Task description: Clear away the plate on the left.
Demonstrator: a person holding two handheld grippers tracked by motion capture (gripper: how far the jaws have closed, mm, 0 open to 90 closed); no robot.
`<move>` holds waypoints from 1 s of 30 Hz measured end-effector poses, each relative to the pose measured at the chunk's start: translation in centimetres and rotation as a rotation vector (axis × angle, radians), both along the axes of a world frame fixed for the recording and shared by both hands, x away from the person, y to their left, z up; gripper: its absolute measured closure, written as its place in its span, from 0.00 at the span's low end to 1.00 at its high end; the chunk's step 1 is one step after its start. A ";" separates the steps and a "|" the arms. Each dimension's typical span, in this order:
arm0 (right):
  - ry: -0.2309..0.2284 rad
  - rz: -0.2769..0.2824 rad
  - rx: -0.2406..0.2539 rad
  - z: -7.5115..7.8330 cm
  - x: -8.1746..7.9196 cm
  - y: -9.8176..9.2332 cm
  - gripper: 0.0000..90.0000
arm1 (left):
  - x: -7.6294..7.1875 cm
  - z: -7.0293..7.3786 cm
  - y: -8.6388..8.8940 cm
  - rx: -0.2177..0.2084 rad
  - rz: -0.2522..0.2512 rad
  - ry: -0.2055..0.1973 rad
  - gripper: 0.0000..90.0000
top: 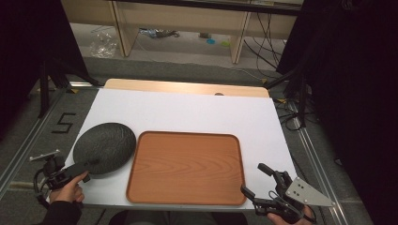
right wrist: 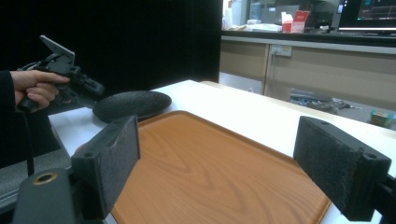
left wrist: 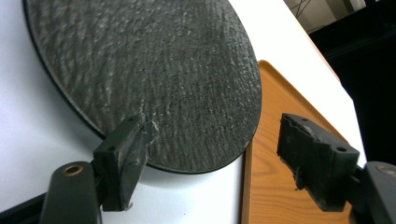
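Observation:
A round black textured plate [top: 104, 147] lies on the white table [top: 187, 110], touching the left edge of a rectangular wooden tray [top: 186, 168]. My left gripper [top: 91, 165] is at the plate's near rim. In the left gripper view the plate [left wrist: 154, 70] fills the upper part. The left gripper [left wrist: 219, 158] stands open there, one pad [left wrist: 126, 156] by the rim and the other over the tray [left wrist: 266, 196]. My right gripper [top: 256, 180] is open at the tray's near right corner, with only the tray [right wrist: 210, 163] between its jaws. The right gripper view shows the left gripper [right wrist: 91, 87] beside the plate [right wrist: 132, 104].
The tray is empty. A bare strip of white table runs behind the plate and tray, ending at a wooden back edge [top: 187, 87]. Beyond it are the floor, shelf legs [top: 122, 28] and cables [top: 267, 42]. Dark curtains stand on both sides.

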State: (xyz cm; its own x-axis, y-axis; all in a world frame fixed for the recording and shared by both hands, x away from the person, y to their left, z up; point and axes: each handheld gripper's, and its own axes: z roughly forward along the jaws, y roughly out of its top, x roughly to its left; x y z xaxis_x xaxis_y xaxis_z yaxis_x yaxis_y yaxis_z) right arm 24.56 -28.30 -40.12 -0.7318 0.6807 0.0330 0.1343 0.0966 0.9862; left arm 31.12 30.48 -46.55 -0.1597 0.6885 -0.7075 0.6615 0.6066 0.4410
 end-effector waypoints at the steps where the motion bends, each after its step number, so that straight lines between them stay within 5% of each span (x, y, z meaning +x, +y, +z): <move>1: -0.004 -0.003 0.002 0.0 0.1 0.1 0.17 | 0.0 -0.1 0.1 -0.018 0.007 0.013 0.28; 6: 0.006 0.008 0.008 0.0 0.0 0.1 0.17 | -0.2 -0.5 0.6 -0.048 0.027 0.042 0.29; 12: -0.003 0.004 0.009 0.0 0.0 0.0 0.17 | -0.3 -0.4 0.7 -0.049 0.049 0.046 0.29; 21: 0.001 0.000 0.003 -0.1 0.0 0.0 0.17 | -0.6 -0.9 0.7 -0.051 0.078 0.104 0.29; 30: -0.001 -0.005 -0.002 -0.1 0.0 0.1 0.17 | -0.3 -1.8 1.1 -0.159 0.080 0.131 0.29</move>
